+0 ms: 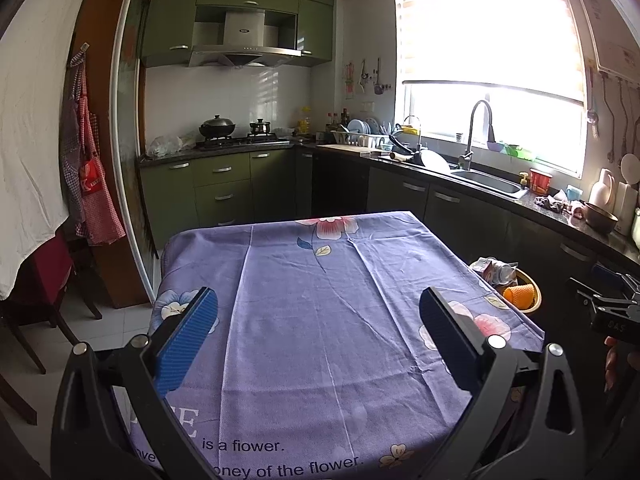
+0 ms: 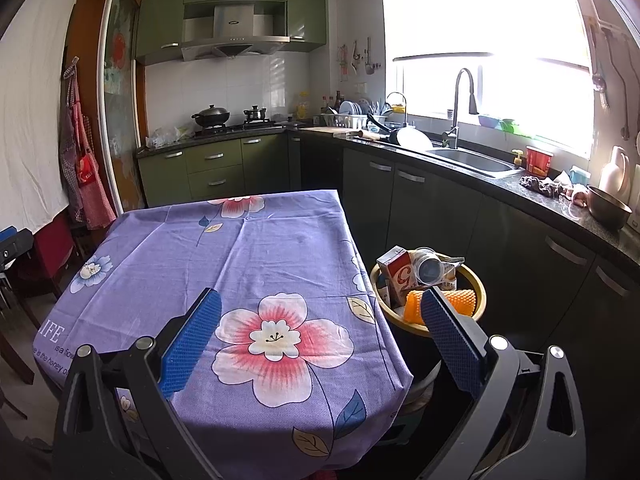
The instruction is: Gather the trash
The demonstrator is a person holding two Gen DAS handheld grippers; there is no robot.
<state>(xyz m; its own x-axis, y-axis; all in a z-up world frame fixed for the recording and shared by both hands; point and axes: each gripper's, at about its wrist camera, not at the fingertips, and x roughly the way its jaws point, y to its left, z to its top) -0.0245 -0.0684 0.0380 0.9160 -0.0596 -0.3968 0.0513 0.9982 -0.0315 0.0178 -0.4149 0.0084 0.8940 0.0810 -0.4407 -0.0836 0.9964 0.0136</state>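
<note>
A yellow-rimmed bin (image 2: 482,300) stands on the floor to the right of the table; it also shows in the left wrist view (image 1: 534,288). It holds a red and white carton (image 2: 398,274), a crushed clear bottle (image 2: 430,268) and an orange foam net (image 2: 460,302). The table (image 2: 192,256) wears a purple flowered cloth with nothing on it; it also shows in the left wrist view (image 1: 320,320). My left gripper (image 1: 318,300) is open and empty above the table's near end. My right gripper (image 2: 320,302) is open and empty over the table's right corner, its right finger beside the bin.
Dark kitchen cabinets (image 2: 440,200) with a sink (image 2: 472,160) run along the right, close to the bin. Green cabinets and a stove (image 2: 232,124) with pots stand at the back. A chair (image 1: 44,280) and hanging aprons (image 1: 88,168) are on the left.
</note>
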